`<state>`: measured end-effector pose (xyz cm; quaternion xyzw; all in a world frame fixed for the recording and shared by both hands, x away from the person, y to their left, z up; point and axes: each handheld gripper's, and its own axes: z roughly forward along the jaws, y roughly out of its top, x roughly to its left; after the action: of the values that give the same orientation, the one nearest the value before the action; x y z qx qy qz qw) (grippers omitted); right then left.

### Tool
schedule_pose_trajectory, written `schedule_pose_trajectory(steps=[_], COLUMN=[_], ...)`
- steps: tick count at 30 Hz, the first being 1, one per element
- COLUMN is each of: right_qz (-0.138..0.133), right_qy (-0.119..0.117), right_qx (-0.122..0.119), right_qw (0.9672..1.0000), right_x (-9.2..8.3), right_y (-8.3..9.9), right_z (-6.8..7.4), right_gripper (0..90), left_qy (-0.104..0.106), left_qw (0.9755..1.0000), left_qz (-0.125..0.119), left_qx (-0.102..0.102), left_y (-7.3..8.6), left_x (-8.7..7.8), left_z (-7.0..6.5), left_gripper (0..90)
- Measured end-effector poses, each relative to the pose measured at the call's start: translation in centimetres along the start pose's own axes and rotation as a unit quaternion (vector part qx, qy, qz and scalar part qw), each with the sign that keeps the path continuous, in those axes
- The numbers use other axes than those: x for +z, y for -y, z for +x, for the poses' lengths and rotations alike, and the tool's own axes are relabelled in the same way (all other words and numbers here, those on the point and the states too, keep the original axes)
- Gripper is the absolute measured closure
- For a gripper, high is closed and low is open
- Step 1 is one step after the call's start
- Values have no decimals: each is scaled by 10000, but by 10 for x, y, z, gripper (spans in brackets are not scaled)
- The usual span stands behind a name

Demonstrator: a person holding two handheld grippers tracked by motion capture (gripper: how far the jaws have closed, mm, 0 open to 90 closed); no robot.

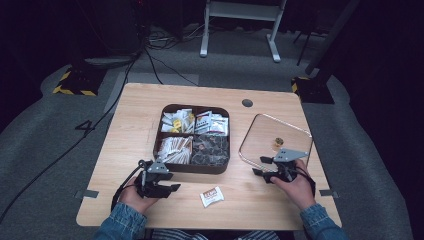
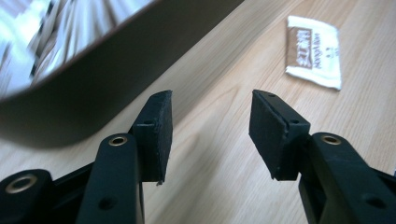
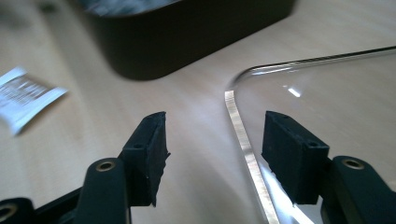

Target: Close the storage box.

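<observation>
A dark brown tray (image 1: 163, 165) with four compartments of sachets and packets sits mid-table. One white and brown sachet (image 1: 211, 196) lies loose on the wood in front of it. My left gripper (image 1: 173, 182) rests low at the tray's front left corner, open and empty, with the sachet (image 2: 314, 50) ahead to its right and the tray wall (image 2: 102, 79) to its left. A clear lid (image 1: 260, 132) with a small gold knob (image 1: 278, 141) lies flat right of the tray. My right gripper (image 1: 259, 165) is open, its jaws straddling the lid's near edge (image 3: 243, 140).
The wooden table (image 1: 135, 115) has a round grommet (image 1: 247, 103) near its far edge. Cables and a white stand's legs (image 1: 240, 30) sit on the grey floor beyond. Bare wood lies along the table's front and left.
</observation>
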<state>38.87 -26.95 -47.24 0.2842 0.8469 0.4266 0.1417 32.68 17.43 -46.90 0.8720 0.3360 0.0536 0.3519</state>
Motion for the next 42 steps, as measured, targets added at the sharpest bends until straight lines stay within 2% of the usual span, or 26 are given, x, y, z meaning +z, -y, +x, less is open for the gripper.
schedule_pose_trajectory(steps=[3,6,7,9,11,13,16,21,24,30,35,39,42], right_qz=[-146,-209,-231,-222,-165,-85,-45,-25,33,187,285,285,326], right_qy=[359,683,708,616,675,852,1043,1416,1480,1555,1634,1539,1487], right_qx=[268,479,560,688,709,705,850,1029,1113,1136,1107,1178,1097], right_qw=[9989,9963,9957,9955,9951,9938,9909,9846,9827,9811,9799,9806,9822], right_x=[-10,-19,-21,-23,-23,-22,-18,-13,-6,6,13,15,17], right_y=[-2,1,2,6,9,12,16,17,18,18,18,20,19], right_z=[-18,-35,-40,-50,-58,-64,-75,-87,-93,-103,-109,-112,-111], right_gripper=[401,403,400,391,392,393,389,360,365,407,454,489,547], left_qy=[-71,-136,-174,-245,-462,-632,-780,-978,-1026,-1203,-1234,-1297,-1350], left_qw=[9998,9994,9993,9989,9980,9963,9928,9888,9868,9833,9819,9819,9812], left_qz=[1,-6,-23,-26,-99,-199,-320,-266,-302,-273,-273,-247,-295], left_qx=[-186,-327,-344,-398,-427,-539,-853,-1092,-1219,-1338,-1408,-1357,-1345], left_y=[5,10,12,17,23,30,39,50,54,59,61,61,62], left_x=[-4,-8,-9,-11,-15,-20,-27,-31,-33,-32,-31,-29,-28], left_z=[2,4,6,8,10,15,22,30,33,39,42,45,47], left_gripper=[498,498,498,497,497,497,485,470,460,433,426,419,417])
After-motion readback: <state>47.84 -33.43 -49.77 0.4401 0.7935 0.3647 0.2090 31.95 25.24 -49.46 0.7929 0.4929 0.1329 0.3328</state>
